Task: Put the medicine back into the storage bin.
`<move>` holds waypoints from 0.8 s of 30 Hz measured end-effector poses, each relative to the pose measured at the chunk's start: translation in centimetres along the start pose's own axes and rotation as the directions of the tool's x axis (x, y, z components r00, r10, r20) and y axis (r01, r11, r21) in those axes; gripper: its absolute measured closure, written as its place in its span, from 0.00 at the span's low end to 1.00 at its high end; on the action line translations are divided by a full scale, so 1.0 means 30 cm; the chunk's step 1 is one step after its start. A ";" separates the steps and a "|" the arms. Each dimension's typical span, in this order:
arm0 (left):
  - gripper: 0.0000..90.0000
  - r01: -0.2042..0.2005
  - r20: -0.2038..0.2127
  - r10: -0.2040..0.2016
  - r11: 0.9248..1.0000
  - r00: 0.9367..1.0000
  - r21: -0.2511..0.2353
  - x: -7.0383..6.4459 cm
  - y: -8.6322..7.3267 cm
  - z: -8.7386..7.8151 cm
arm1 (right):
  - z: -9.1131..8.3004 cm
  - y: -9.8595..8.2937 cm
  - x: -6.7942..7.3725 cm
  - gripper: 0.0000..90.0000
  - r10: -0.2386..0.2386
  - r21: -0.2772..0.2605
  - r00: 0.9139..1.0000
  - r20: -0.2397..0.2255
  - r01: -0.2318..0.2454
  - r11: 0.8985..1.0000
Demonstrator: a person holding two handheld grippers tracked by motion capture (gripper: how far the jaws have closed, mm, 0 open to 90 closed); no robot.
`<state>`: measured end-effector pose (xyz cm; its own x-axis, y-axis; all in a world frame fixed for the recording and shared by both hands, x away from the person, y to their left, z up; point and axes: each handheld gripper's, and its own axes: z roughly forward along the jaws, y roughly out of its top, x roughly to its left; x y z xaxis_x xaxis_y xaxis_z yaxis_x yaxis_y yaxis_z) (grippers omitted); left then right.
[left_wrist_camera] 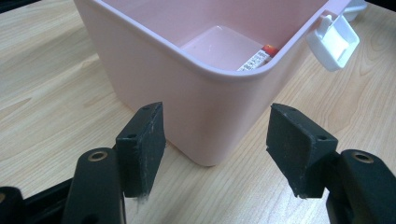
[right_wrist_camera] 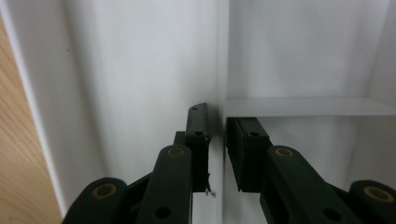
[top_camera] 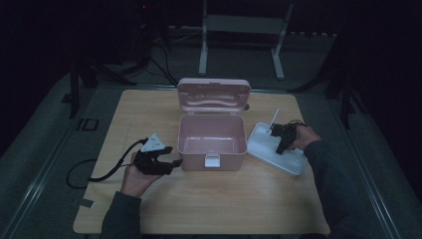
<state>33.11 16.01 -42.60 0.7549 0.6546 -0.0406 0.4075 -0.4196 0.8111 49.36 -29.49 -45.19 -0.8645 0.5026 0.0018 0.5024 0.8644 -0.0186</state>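
Note:
A pink box (top_camera: 199, 162) stands open at the table's middle, its lid (top_camera: 214, 94) tilted back. My left gripper (top_camera: 174, 156) is open at the box's front left corner; in the left gripper view its jaws (left_wrist_camera: 217, 123) flank that corner (left_wrist_camera: 210, 116) without touching it. A small red and white labelled item (left_wrist_camera: 257, 58) lies inside the box. To the right lies a white tray (top_camera: 263, 149). My right gripper (top_camera: 281, 147) reaches down into it, and its jaws (right_wrist_camera: 218, 123) are shut on the tray's thin white divider (right_wrist_camera: 223, 56).
A white latch (top_camera: 212, 161) hangs on the pink box's front wall, also seen in the left gripper view as the latch (left_wrist_camera: 334, 44). A thin white stick (top_camera: 274, 117) rises at the tray's far end. A metal stand (top_camera: 241, 25) is beyond the table. Bare wood lies in front.

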 end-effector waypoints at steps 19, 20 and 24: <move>0.41 0.000 0.002 0.000 1.000 1.000 0.000 -0.001 -0.001 0.001 | 0.002 0.017 0.031 0.92 0.012 0.015 0.999 0.030 -0.012 1.000; 0.41 0.001 0.001 -0.001 1.000 1.000 -0.002 -0.001 -0.001 0.001 | 0.003 0.018 0.030 0.93 0.009 0.016 0.999 0.035 -0.010 1.000; 0.41 0.002 0.001 -0.002 1.000 1.000 -0.003 -0.001 -0.001 0.001 | 0.003 0.018 0.030 0.94 -0.004 0.015 0.999 0.040 0.003 1.000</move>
<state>33.09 15.99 -42.65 0.7546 0.6548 -0.0427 0.4075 -0.4166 0.8126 48.84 -28.58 -45.28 -0.8662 0.4983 -0.0378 0.4994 0.8657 -0.0335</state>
